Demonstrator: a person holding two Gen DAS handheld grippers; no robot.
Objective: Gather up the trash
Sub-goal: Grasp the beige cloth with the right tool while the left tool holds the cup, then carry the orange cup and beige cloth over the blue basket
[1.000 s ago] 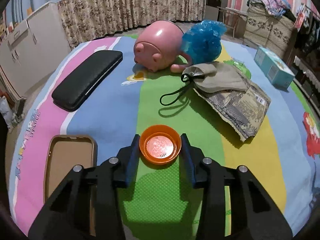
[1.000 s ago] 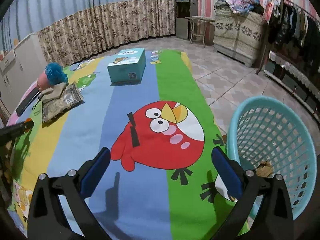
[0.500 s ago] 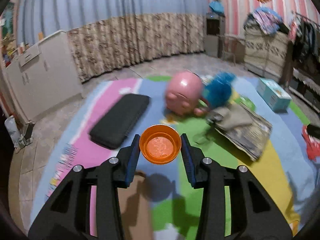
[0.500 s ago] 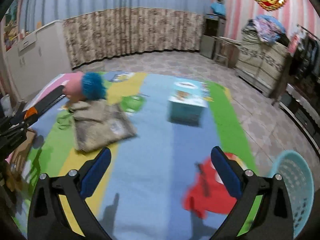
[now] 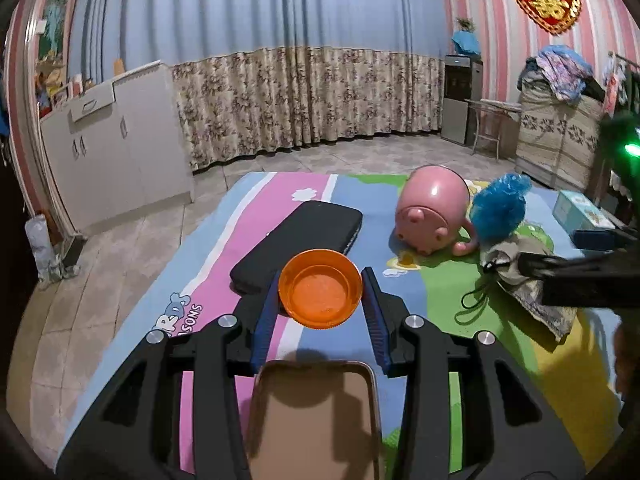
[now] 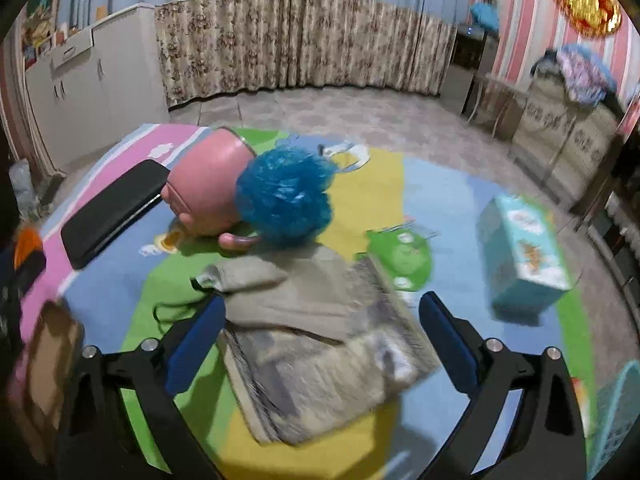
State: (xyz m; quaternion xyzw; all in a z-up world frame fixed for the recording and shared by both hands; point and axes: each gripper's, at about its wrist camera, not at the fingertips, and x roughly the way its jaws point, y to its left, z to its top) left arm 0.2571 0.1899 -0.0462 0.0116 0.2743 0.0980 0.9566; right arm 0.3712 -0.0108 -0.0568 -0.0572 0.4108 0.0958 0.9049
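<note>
My left gripper is shut on an orange plastic lid and holds it lifted above the striped play mat. My right gripper is open and empty, above a grey cloth mask lying on a flat printed paper packet. The lid also shows at the left edge of the right wrist view. The mask and packet also show in the left wrist view, partly hidden by the right gripper. A corner of the light blue basket shows at lower right.
On the mat lie a black case, a pink pig-shaped pot, a blue mesh sponge, a teal tissue box and a brown phone case. White cabinets and a curtain stand behind.
My left gripper has lifted the orange lid off the mat and tilted up. My right gripper has swung left from the basket to above the mask and packet.
</note>
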